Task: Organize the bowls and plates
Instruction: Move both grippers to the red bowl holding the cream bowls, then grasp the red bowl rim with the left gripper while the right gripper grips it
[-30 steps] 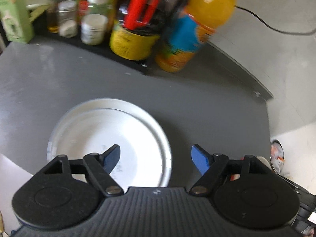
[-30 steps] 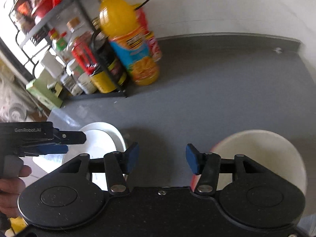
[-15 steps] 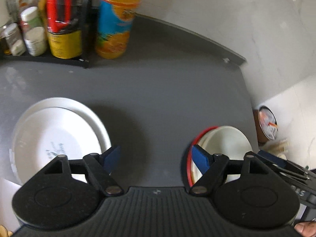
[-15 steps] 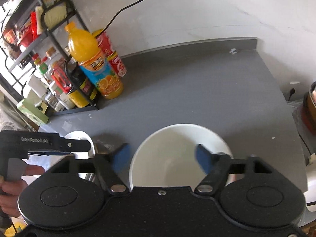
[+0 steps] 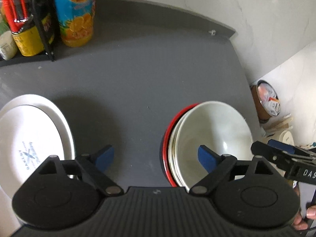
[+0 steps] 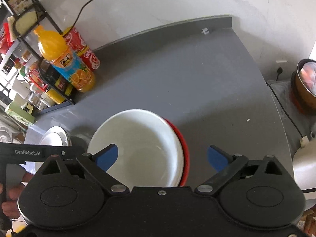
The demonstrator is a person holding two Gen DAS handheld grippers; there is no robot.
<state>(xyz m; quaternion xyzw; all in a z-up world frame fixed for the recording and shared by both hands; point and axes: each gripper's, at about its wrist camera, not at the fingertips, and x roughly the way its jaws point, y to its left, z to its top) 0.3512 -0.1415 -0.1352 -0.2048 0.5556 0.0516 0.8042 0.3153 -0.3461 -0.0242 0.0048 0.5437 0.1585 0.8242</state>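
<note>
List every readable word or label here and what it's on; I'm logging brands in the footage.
"GenRobot.AI": side of the left gripper, seen from the right wrist.
"DAS", cut off at the frame edge: body of the right gripper.
Blue print on the white plate: too blurred to read.
Orange juice bottle label and red can characters: too small to read.

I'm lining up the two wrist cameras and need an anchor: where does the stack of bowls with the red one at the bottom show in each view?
Left wrist: the bowl stack sits right of centre, behind the left gripper's right finger.
Right wrist: the bowl stack sits low at centre, left of the middle of the right gripper.
Shared landmark: the orange juice bottle, at the counter's far left in both.
</note>
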